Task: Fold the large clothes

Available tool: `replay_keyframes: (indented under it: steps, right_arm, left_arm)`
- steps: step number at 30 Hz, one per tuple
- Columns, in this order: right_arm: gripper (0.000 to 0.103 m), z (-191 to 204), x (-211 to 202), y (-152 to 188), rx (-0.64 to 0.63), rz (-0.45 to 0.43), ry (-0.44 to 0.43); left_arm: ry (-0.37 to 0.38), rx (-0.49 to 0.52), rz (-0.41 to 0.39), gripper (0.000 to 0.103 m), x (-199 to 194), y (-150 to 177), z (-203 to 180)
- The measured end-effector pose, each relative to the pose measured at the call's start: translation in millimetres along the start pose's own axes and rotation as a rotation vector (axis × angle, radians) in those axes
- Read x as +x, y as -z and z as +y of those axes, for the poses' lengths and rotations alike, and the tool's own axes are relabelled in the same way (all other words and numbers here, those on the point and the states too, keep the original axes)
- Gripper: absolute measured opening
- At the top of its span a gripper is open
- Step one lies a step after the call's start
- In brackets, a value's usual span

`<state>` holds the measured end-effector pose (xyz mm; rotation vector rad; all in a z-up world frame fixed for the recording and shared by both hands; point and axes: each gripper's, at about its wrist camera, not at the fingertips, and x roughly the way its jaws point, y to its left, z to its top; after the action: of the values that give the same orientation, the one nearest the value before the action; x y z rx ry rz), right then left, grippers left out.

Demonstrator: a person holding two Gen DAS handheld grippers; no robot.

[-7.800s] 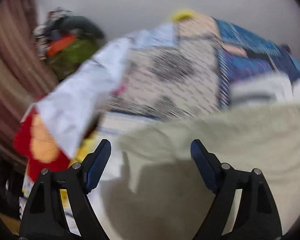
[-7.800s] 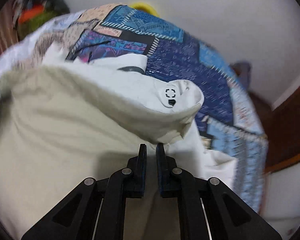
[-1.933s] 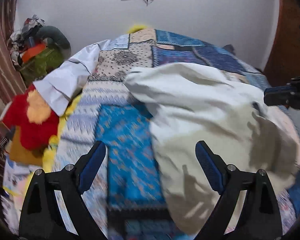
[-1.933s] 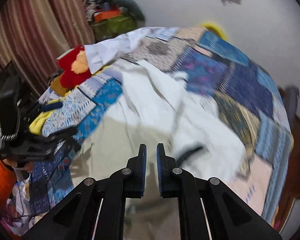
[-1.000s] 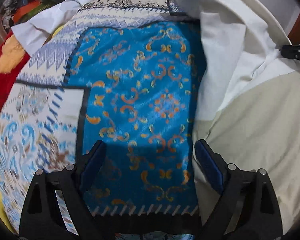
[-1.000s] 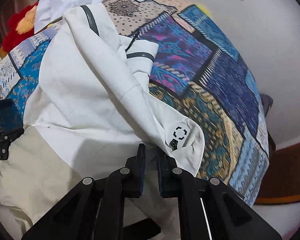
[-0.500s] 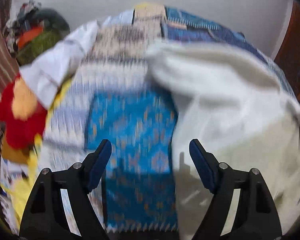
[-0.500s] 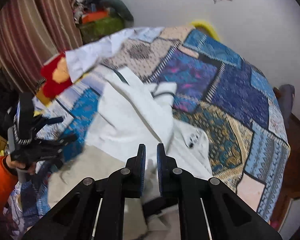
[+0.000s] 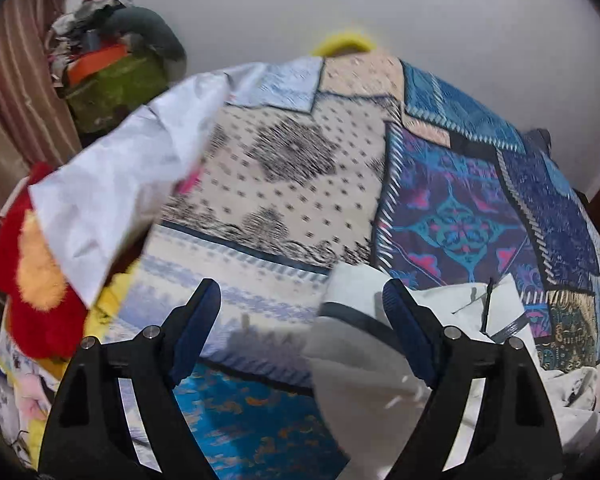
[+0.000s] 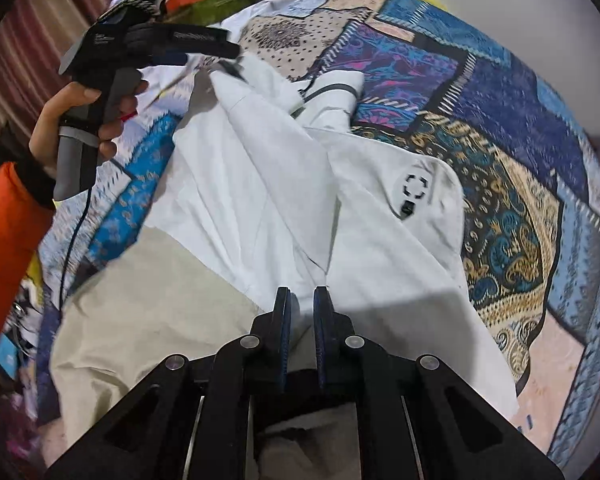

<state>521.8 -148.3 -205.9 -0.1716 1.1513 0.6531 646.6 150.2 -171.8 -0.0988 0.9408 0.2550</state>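
Lying crumpled on the patchwork bed (image 10: 512, 184), the white garment (image 10: 268, 200) is pinched at its near edge by the clenched right tool (image 10: 300, 312), while the left tool (image 9: 300, 320) is opening, empty, over its cuff.

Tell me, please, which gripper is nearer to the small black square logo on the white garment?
Right. The right gripper is shut on the white garment just below the logo. The left gripper, jaws opening, is up at the garment's far corner, well beyond it.
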Motion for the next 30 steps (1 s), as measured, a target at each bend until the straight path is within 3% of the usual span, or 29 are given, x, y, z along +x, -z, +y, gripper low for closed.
replay_keyframes:
  steps: [2, 4, 7, 10, 13, 16, 21, 25, 27, 28, 29, 30]
  right_arm:
    - [0.006, -0.7, -17.0, -0.5, 0.019, -0.040, 0.036]
    - [0.006, 4.6, -38.0, 1.9, 0.021, -0.091, 0.004]
    - [0.006, 24.7, -75.2, 12.9, -0.030, -0.157, 0.008]
    - [0.006, 49.5, -89.1, 30.7, -0.109, -0.161, 0.058]
    - [0.006, 72.5, -73.6, 57.4, -0.155, -0.115, 0.140]
    - [0.006, 79.3, -35.3, 80.0, -0.208, -0.024, 0.322]
    - [0.006, 92.8, -22.1, 106.1, -0.297, -0.059, 0.486]
    - [0.009, 90.0, -25.5, 118.1, -0.300, -0.064, 0.538]
    - [0.030, 81.2, -31.1, 120.6, -0.250, -0.086, 0.538]
    - [0.066, 72.5, -35.3, 120.5, -0.210, -0.109, 0.576]
    - [0.094, 60.4, -39.9, 121.7, -0.160, -0.124, 0.582]
    - [0.096, 42.6, -44.8, 122.3, -0.079, -0.117, 0.496]
  left_arm:
    - [0.024, 0.053, -0.057, 0.084, -25.6, 8.0, 4.5]
    - [0.036, 0.164, -0.084, 0.084, -54.4, 26.4, -1.6]
    - [0.049, 0.362, -0.092, 0.085, -91.9, 72.6, -21.1]
    - [0.105, 0.457, -0.067, 0.093, -112.6, 123.0, -34.1]
    - [0.229, 0.443, 0.031, 0.093, -112.9, 170.8, -43.7]
    - [0.252, 0.422, 0.156, 0.093, -89.4, 212.6, -58.3]
    - [0.255, 0.360, 0.145, 0.094, -86.6, 238.7, -60.2]
    - [0.238, 0.392, 0.137, 0.096, -92.3, 249.1, -61.2]
    - [0.228, 0.401, 0.130, 0.096, -95.7, 255.5, -59.5]
    - [0.229, 0.395, 0.135, 0.096, -94.7, 256.5, -57.9]
    - [0.233, 0.376, 0.145, 0.096, -94.1, 257.8, -54.6]
    - [0.239, 0.358, 0.153, 0.096, -93.0, 258.1, -50.9]
